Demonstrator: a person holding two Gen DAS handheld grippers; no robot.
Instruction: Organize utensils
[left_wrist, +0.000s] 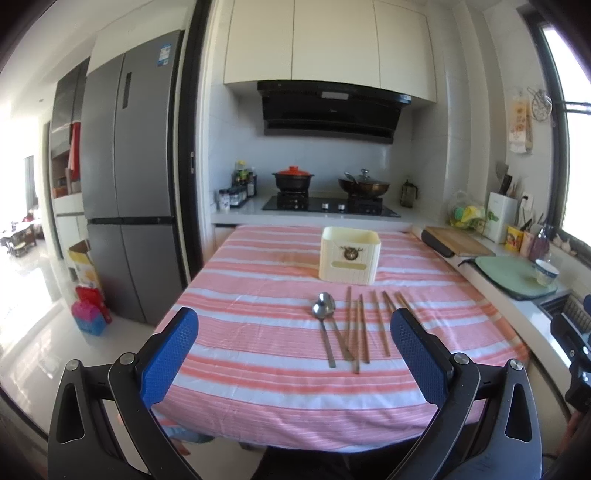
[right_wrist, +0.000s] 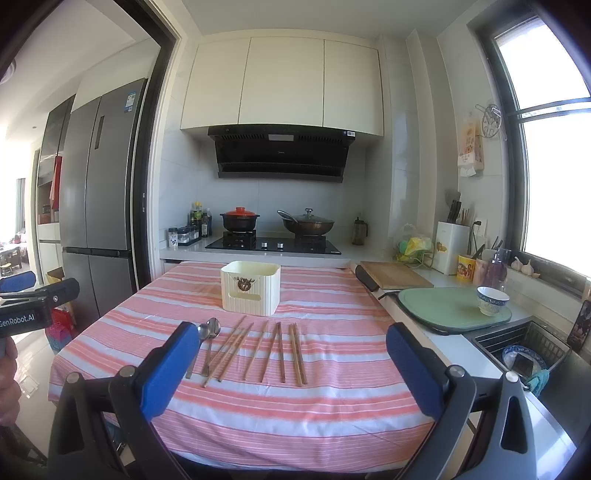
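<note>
Two metal spoons (left_wrist: 324, 314) (right_wrist: 207, 334) lie side by side on the pink striped tablecloth (left_wrist: 258, 387) (right_wrist: 332, 398), bowls pointing away from me. Right of them lie several wooden chopsticks (left_wrist: 364, 328) (right_wrist: 266, 350) in a loose row. Behind them stands a cream utensil holder (left_wrist: 349, 254) (right_wrist: 251, 291), open on top. My left gripper (left_wrist: 295, 350) is open, held above the table's near edge with nothing between its blue pads. My right gripper (right_wrist: 290, 363) is open too, likewise short of the utensils and holding nothing.
A counter runs along the right with a wooden board (right_wrist: 395, 275), a green mat (right_wrist: 443, 306) bearing a bowl (right_wrist: 491, 300), and a sink (right_wrist: 524, 350). A stove with two pots (left_wrist: 328, 205) is behind the table. A fridge (left_wrist: 129, 166) stands left.
</note>
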